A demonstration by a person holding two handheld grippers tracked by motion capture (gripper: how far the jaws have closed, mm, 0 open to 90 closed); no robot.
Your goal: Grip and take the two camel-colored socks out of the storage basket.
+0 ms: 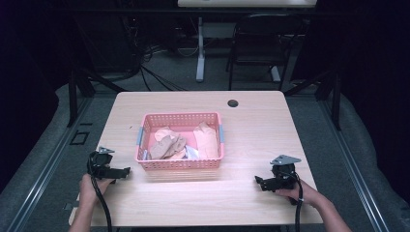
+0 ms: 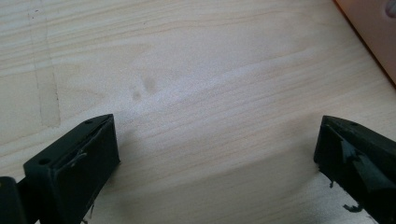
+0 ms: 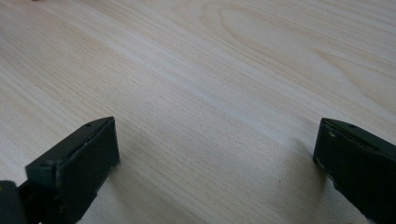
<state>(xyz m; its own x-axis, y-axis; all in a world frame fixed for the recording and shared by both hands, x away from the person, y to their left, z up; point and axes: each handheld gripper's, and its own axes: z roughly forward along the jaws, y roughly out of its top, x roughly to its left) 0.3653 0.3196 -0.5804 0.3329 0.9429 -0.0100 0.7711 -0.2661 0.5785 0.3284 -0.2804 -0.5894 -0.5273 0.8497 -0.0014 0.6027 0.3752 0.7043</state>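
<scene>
Pink basket (image 1: 180, 165) mid-desk w/ folded cloths (image 1: 168, 146) untouched; left gripper (image 1: 126, 171) & right gripper (image 1: 258, 182) released, empty, at near edge—nothing begun.

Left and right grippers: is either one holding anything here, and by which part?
Nothing is held. The left gripper and the right gripper both have jaws wide apart over the bare light wooden table, clear of the pink plastic basket of cloths.

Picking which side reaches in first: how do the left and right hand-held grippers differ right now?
The left hand-held gripper sits close beside the pink plastic mesh basket; the right hand-held gripper lies farther from it. The left points rightward, the right leftward. Both have open, empty jaws over the pale wooden table.
</scene>
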